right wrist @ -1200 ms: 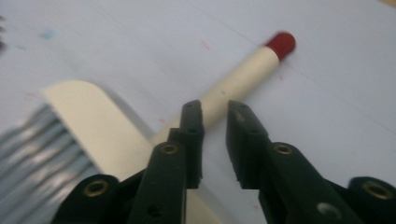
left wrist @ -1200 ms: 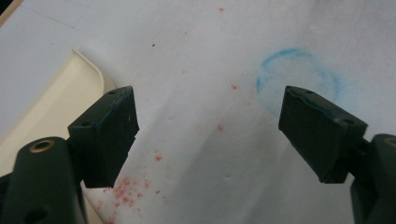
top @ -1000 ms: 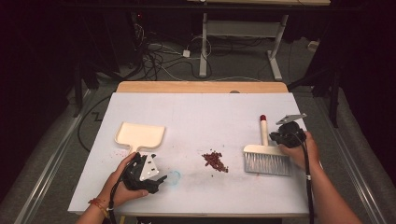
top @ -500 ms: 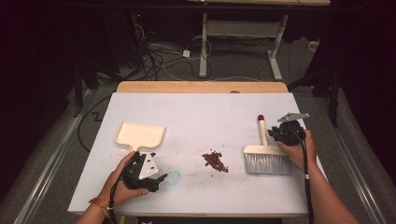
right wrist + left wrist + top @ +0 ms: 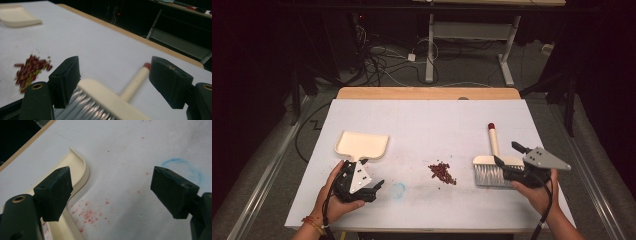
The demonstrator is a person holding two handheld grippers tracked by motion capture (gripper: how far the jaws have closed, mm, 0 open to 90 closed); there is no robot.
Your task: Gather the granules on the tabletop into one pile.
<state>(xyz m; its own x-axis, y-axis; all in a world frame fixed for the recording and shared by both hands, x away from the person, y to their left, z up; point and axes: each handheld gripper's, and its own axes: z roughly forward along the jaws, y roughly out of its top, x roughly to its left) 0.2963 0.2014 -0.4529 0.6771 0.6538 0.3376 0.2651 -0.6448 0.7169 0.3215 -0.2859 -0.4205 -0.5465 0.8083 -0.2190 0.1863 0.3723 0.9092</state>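
Brush [image 5: 105,100] lies between the right claw [image 5: 115,77] — jaws just opening.

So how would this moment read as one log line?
left tool: open, by cream plastic dustpan | right tool: just opened, over cream-handled brush | red bits pile: unswept

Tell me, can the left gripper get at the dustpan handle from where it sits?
Probably yes. The left gripper is open beside the dustpan, whose handle end lies by one jaw in the left gripper view, with bare table around it.

Brush [image 5: 105,100] bristles blurred, cut off at bottom edge; dustpan [image 5: 75,195] partly behind left gripper [image 5: 120,192].
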